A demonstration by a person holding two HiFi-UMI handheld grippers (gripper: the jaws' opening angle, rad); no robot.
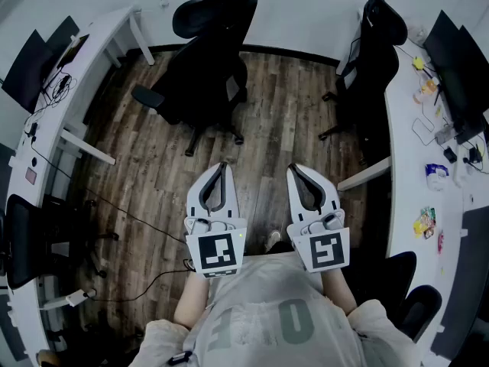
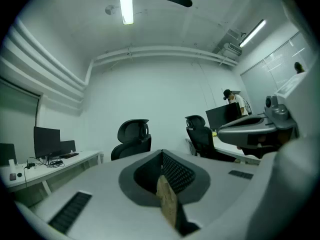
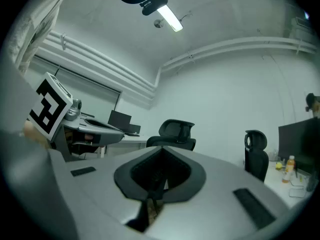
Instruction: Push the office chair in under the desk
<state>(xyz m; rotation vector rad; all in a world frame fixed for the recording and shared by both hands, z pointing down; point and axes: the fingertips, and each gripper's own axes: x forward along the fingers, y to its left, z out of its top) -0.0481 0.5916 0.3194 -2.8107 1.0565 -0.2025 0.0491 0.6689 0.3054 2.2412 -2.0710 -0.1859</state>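
Note:
A black office chair stands out on the wood floor, apart from the white left desk; it also shows in the left gripper view and the right gripper view. My left gripper and right gripper are held side by side in front of my chest, well short of the chair, both pointing toward it. Both are shut with nothing between the jaws, as the left gripper and right gripper show in their own views.
A second black chair is tucked against the right desk, which carries monitors, bottles and clutter. Cables trail over the floor at the left near another chair. A person stands far back.

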